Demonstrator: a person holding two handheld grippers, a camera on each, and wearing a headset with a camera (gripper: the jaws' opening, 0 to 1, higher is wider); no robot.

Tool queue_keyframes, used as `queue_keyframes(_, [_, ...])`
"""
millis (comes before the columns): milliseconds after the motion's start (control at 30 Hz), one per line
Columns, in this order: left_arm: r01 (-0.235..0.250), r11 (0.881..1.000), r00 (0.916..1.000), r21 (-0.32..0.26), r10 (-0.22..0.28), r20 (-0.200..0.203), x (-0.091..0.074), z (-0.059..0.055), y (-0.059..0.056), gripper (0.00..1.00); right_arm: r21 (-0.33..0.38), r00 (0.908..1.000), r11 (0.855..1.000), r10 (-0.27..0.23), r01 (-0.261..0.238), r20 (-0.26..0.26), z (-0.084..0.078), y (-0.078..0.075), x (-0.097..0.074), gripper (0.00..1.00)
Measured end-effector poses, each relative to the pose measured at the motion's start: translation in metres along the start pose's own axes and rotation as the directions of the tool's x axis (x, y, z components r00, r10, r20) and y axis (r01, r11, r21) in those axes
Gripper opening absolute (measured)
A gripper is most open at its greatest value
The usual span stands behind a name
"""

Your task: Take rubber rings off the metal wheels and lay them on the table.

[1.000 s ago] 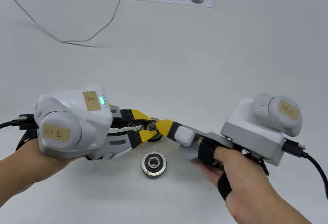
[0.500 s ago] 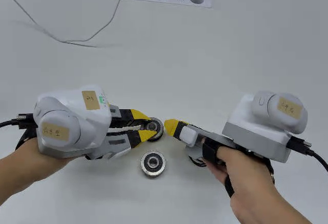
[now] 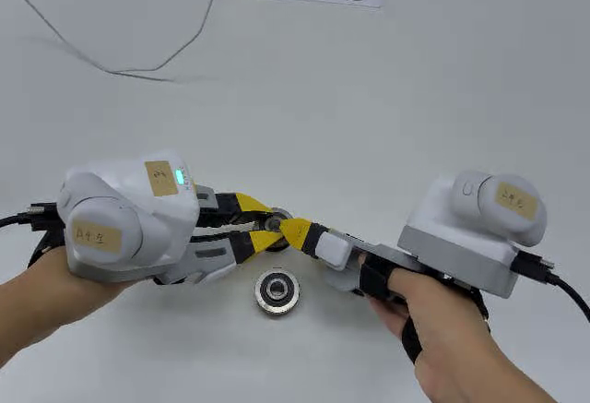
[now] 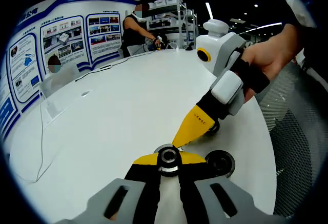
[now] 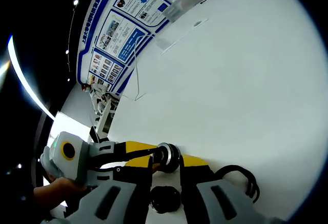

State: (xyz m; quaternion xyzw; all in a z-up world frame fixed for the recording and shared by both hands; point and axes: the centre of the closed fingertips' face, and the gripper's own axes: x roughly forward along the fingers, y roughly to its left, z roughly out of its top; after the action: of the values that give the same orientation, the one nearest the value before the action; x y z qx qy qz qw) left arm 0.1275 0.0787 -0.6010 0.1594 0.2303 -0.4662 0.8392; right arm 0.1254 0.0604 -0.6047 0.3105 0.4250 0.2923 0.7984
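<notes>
The left gripper (image 3: 262, 226) holds a metal wheel (image 3: 276, 223) above the counter (image 3: 387, 99), its yellow-tipped fingers (image 4: 146, 160) clamped on the wheel's two sides. The right gripper (image 3: 297, 231) reaches in from the opposite side. In the right gripper view the wheel sits between that gripper's fingers (image 5: 198, 161), at their tips, but whether they pinch it cannot be told. A second wheel (image 3: 277, 290), dark-rimmed, lies flat on the counter just below the two grippers.

Head view looking down, gripper views close, facing each other — sharing one wheel (image 4: 169, 158).
</notes>
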Motion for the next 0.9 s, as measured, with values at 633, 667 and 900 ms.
queue_keyframes(633, [0.006, 1.0, 1.0, 0.007, -0.006, 0.003, -0.0002, 0.0008, -0.0007, 0.12, 0.045, 0.9986, 0.998, 0.037, -0.035, -0.038, -0.0051, 0.0047, 0.0049, 0.26])
queue_keyframes(667, [0.005, 1.0, 1.0, 0.007, -0.005, 0.003, -0.0001, 0.0008, -0.0008, 0.12, 0.048, 0.9977, 0.998, 0.045, -0.043, -0.05, -0.0074, 0.0061, 0.0045, 0.26])
queue_keyframes(900, [0.005, 1.0, 1.0, 0.007, -0.005, 0.001, -0.0001, 0.0013, -0.0002, 0.12, 0.078, 0.9982, 0.996, 0.053, -0.051, -0.029, -0.0077, 0.0074, 0.004, 0.27])
